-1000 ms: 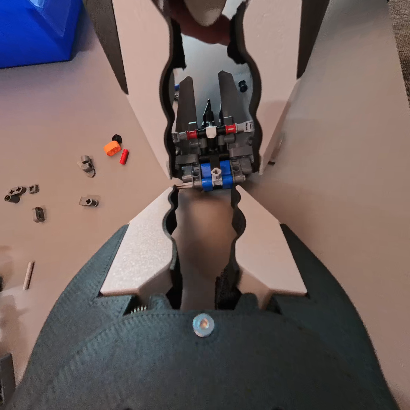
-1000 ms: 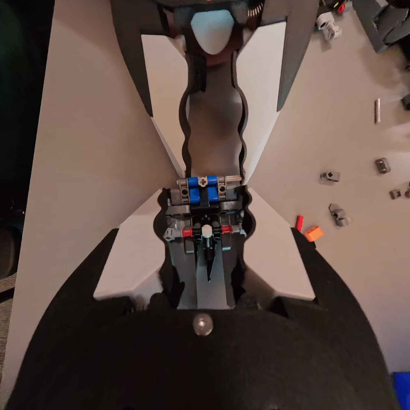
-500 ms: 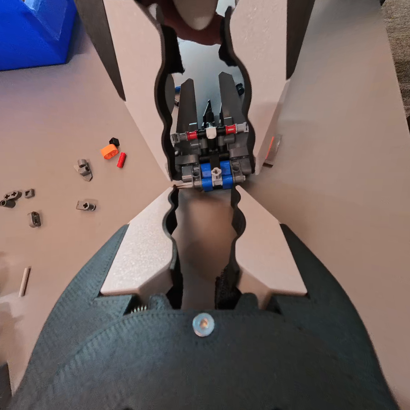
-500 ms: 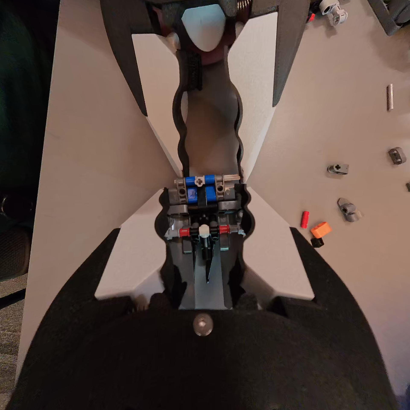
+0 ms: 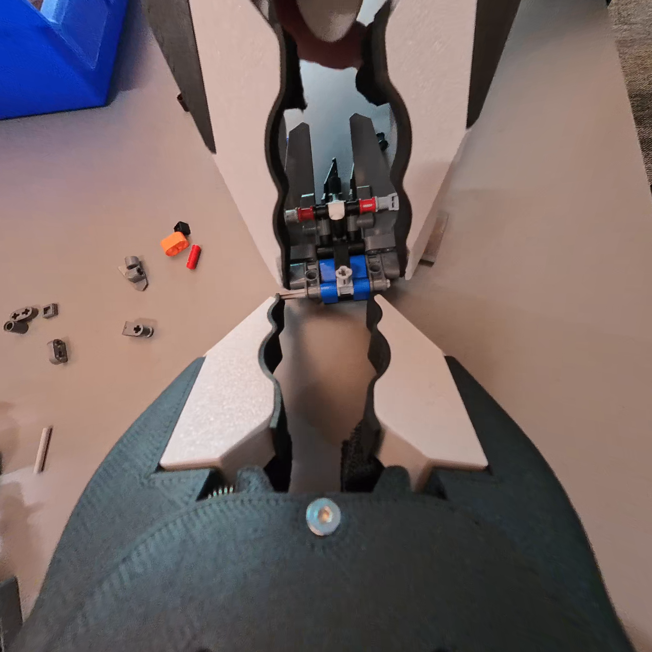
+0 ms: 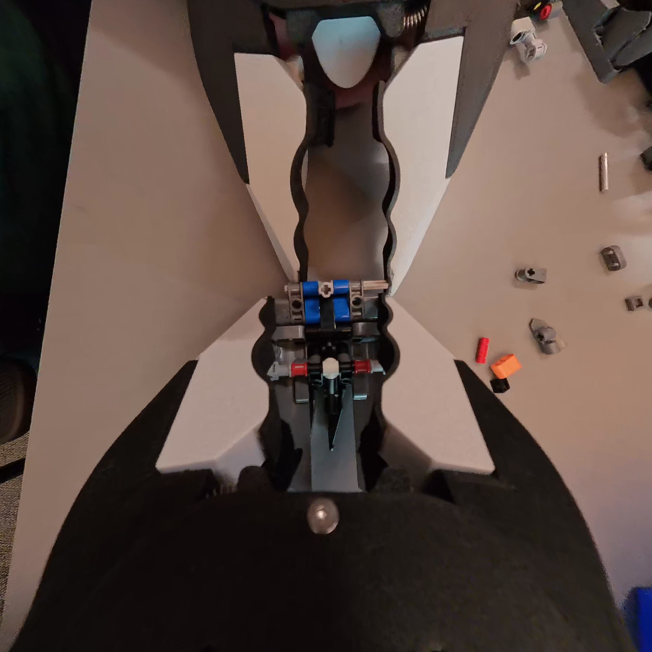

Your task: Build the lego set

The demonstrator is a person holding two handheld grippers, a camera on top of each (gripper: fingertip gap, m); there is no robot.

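The lego model (image 6: 326, 338) is a dark grey build with two long grey panels, a red and white cross bar and a blue end with a thin grey axle (image 5: 294, 295). My right gripper (image 6: 326, 300) is shut on its sides and holds it above the table. In the left wrist view the right gripper (image 5: 344, 278) faces me with the model (image 5: 338, 229) between its fingers. My left gripper (image 5: 324, 300) is open and nothing lies between its fingers. Its tips sit right at the model's blue end, and the left fingertip (image 5: 271, 307) is at the axle's end.
Loose pieces lie on the tan table (image 5: 88, 194): an orange piece (image 5: 173, 244), a red pin (image 5: 193, 257), grey connectors (image 5: 134, 268) and a pale axle (image 5: 43, 448). A blue bin (image 5: 46, 53) stands far left. The table edge and the carpet beyond (image 5: 635, 53) are at the right. The tips of both grippers are at nearly the same place.
Both grippers have drifted slightly over the table together. The model stays in the right gripper and the left tips stay at its blue end.
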